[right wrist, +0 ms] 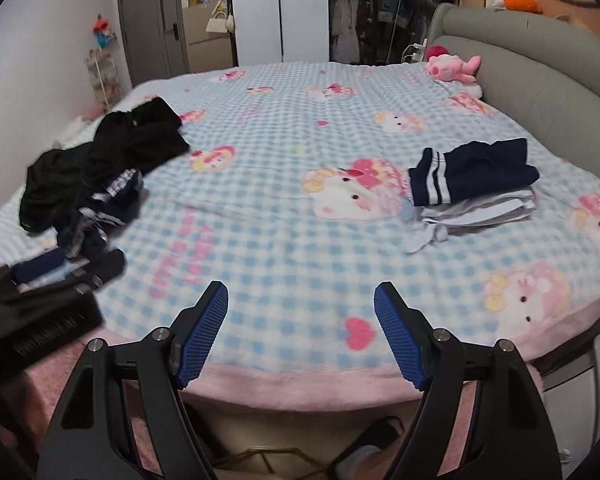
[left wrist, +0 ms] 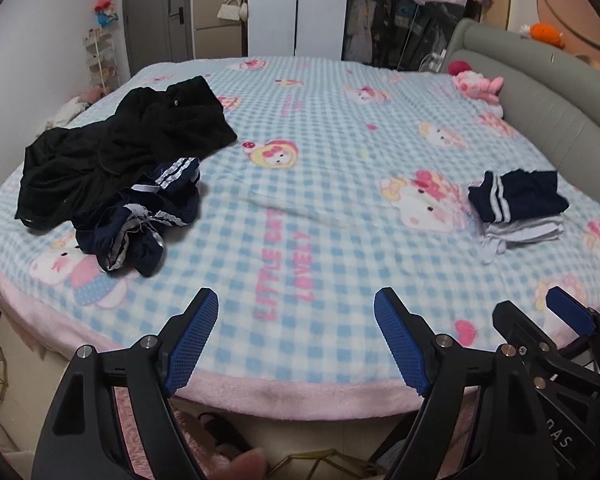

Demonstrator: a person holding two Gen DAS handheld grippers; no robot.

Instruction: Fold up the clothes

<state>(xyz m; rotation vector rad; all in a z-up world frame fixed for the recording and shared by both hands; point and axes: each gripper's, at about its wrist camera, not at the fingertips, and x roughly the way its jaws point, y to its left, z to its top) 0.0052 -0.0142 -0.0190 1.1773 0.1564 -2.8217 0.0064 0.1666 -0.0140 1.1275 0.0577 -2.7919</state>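
A crumpled black garment (left wrist: 124, 144) (right wrist: 112, 152) lies at the left of the bed, with a rumpled navy garment with white stripes (left wrist: 140, 220) (right wrist: 100, 216) in front of it. At the right sits a folded stack: a navy striped piece (left wrist: 516, 196) (right wrist: 472, 172) on a folded pale grey piece (left wrist: 520, 234) (right wrist: 480, 212). My left gripper (left wrist: 296, 300) hangs open over the bed's near edge, nothing between its fingers. My right gripper (right wrist: 301, 294) is open too and empty. In the left wrist view the right gripper (left wrist: 540, 304) shows at the lower right. In the right wrist view the left gripper (right wrist: 60, 268) shows blurred at the left.
A blue checked cartoon blanket (left wrist: 320, 152) (right wrist: 280, 160) with a pink border covers the bed. A pink plush toy (left wrist: 478, 86) (right wrist: 454, 68) lies by the grey padded headboard (left wrist: 540, 100) (right wrist: 540, 80). Wardrobes, a door and a small shelf stand behind. Slippers and a wire basket sit on the floor below.
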